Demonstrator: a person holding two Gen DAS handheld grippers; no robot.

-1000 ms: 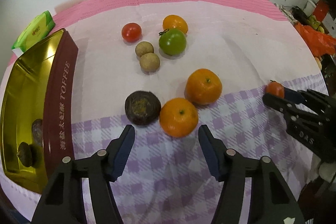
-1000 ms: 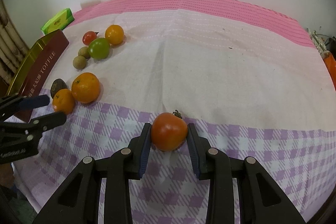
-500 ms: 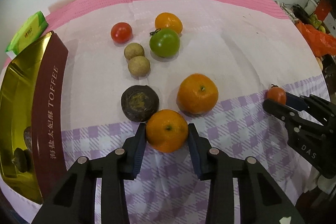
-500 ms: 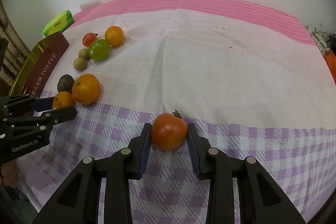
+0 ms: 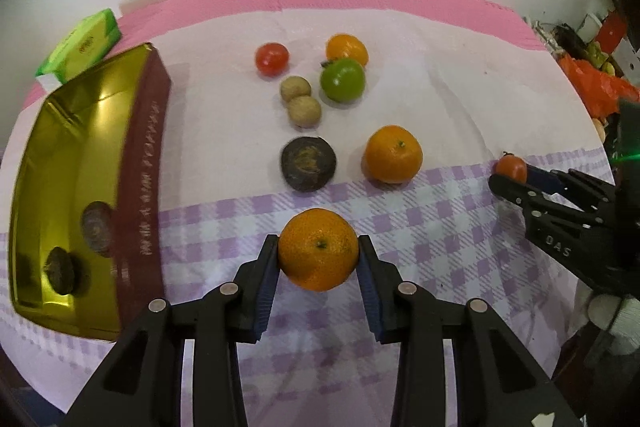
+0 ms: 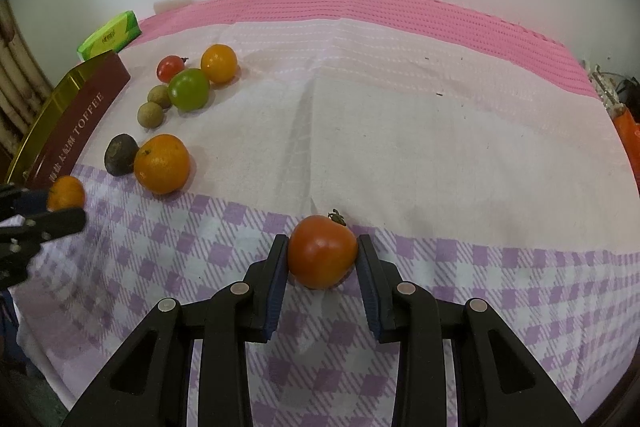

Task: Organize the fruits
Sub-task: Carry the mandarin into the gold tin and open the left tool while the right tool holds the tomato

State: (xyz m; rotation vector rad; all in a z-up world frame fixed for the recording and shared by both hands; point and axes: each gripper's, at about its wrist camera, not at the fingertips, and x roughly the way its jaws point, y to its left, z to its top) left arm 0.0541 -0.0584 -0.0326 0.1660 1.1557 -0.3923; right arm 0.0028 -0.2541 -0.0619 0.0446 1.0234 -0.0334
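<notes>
L gripper (image 5: 319,259) was clamped on a small round orange mandarin (image 5: 318,249), pinned between its fingertips at its widest part. R gripper (image 6: 322,259) likewise held a smooth red-orange tomato (image 6: 322,251). Both prob. light; tomato soft & slick, so gentle squeeze. Gold-lined maroon toffee tin (image 5: 146,163) lay left of L fingers.

Purple-checked cloth (image 6: 168,259), gold tin (image 5: 60,155), perhaps maroon-sided
</notes>
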